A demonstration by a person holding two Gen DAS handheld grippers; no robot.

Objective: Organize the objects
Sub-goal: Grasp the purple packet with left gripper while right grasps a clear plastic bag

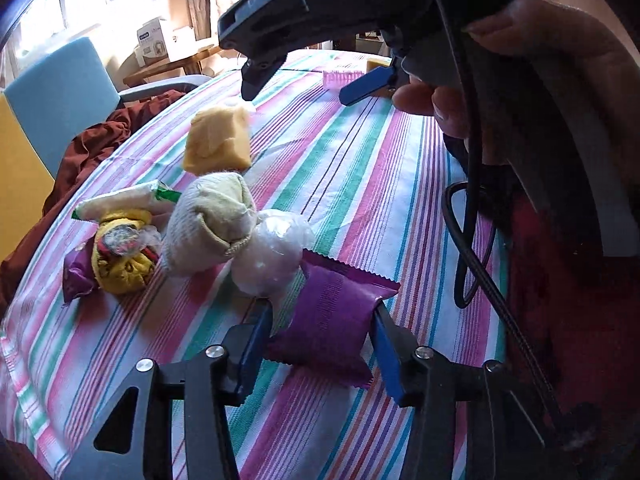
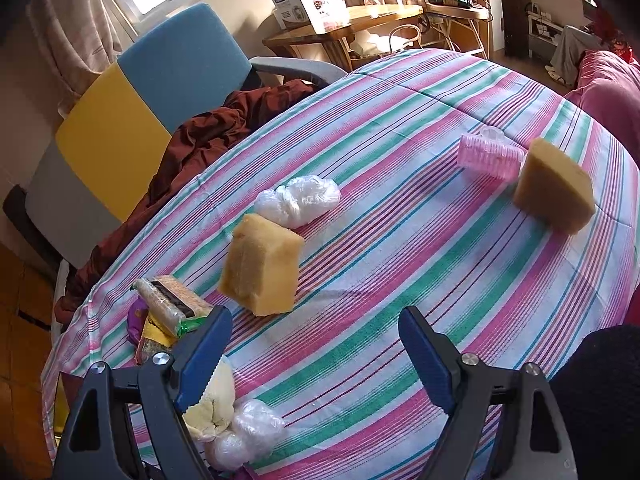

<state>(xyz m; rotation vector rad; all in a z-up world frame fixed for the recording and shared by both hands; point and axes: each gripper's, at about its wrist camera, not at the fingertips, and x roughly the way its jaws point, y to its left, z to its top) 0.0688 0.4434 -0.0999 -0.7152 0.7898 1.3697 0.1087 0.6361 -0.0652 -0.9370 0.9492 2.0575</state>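
striped tablecloth [image 1: 360, 184], left claw [image 1: 320, 340] around purple packet [image 1: 332, 316], right claw [image 2: 316, 354] wide, empty, writing unreadable

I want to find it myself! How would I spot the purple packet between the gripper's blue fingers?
Look at the striped tablecloth, then the heap of rolled socks and plastic bags on it. At the heap's near end, between the left gripper fingers, is the purple packet. It is flat, shiny and zigzag-edged; its neighbours are soft, pale bundles.

Left tongs [image 1: 320, 332] angle down, blue pads either side of a purple packet [image 1: 332, 320]. Right tongs [image 2: 316, 356] hang wide open at 12 o'clock, a hand [image 1: 540, 68] gripping them.
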